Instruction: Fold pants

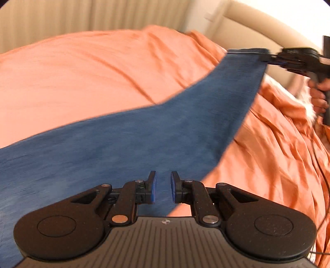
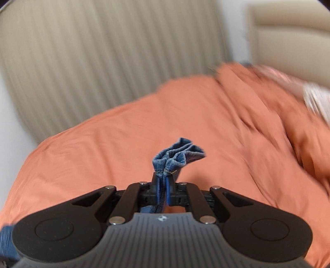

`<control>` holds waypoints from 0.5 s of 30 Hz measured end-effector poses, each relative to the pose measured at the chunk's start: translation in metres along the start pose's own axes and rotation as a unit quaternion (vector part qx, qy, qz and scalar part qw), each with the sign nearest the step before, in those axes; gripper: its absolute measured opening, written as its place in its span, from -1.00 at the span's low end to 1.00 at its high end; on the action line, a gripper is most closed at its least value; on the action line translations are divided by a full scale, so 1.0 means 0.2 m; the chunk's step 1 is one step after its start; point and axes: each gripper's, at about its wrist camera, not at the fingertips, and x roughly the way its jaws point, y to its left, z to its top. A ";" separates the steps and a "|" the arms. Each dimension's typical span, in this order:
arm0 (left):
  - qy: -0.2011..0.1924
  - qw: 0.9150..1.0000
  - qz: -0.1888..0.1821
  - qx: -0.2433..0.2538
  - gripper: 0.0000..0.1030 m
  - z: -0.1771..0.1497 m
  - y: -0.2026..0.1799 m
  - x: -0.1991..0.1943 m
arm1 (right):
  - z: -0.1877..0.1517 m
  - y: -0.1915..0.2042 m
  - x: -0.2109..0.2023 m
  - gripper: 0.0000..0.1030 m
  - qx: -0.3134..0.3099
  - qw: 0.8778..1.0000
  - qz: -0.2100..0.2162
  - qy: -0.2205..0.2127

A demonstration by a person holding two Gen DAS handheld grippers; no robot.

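Note:
Blue denim pants (image 1: pixel 144 134) stretch in a long band over the orange bed cover (image 1: pixel 82 72), rising toward the upper right. There my right gripper (image 1: pixel 266 58) pinches the hem corner, held up by a hand (image 1: pixel 318 99). In the right wrist view that gripper (image 2: pixel 163 183) is shut on the pants, and a bunched hem (image 2: pixel 177 156) sticks out past its blue pads above the cover (image 2: pixel 103 154). My left gripper (image 1: pixel 163 189) hovers over the near edge of the pants. Its pads stand a narrow gap apart, and I see no cloth pinched between them.
A ribbed beige panel (image 1: pixel 82 14) runs behind the bed, and a padded headboard (image 1: pixel 257 26) stands at the right. The cover is rumpled into folds (image 1: pixel 278 134) at the right, where white bedding (image 2: pixel 315 99) shows. A thin cable (image 1: pixel 321 165) trails along the right edge.

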 end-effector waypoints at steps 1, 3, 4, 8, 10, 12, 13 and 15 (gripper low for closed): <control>-0.008 1.000 0.007 -0.012 -0.72 -0.01 0.06 -0.05 | 0.02 0.11 -0.03 -0.98 -0.026 1.000 0.006 -0.005; -0.022 0.999 0.017 -0.030 -0.72 -0.04 0.14 -0.14 | 0.04 0.32 -0.06 -0.98 -0.076 0.997 0.019 -0.010; -0.028 0.999 0.022 -0.037 -0.72 -0.06 0.17 -0.17 | 0.04 0.43 -0.08 -0.98 -0.098 0.995 0.026 -0.010; -0.047 0.996 0.032 -0.062 -0.72 -0.13 0.29 -0.29 | -0.02 0.83 -0.08 -0.98 -0.172 0.984 0.050 0.001; -0.053 0.995 0.035 -0.074 -0.72 -0.17 0.35 -0.34 | -0.11 1.01 -0.06 -0.98 -0.199 0.978 0.067 0.013; -0.056 0.994 0.037 -0.086 -0.71 -0.21 0.40 -0.37 | -0.23 1.17 -0.02 -0.98 -0.213 0.973 0.086 0.030; -0.057 0.993 0.039 -0.092 -0.71 -0.23 0.44 -0.40 | -0.30 1.23 0.01 -0.98 -0.217 0.970 0.097 0.042; -0.057 0.992 0.041 -0.105 -0.71 -0.28 0.50 -0.42 | -0.48 1.34 0.08 -0.98 -0.217 0.966 0.118 0.077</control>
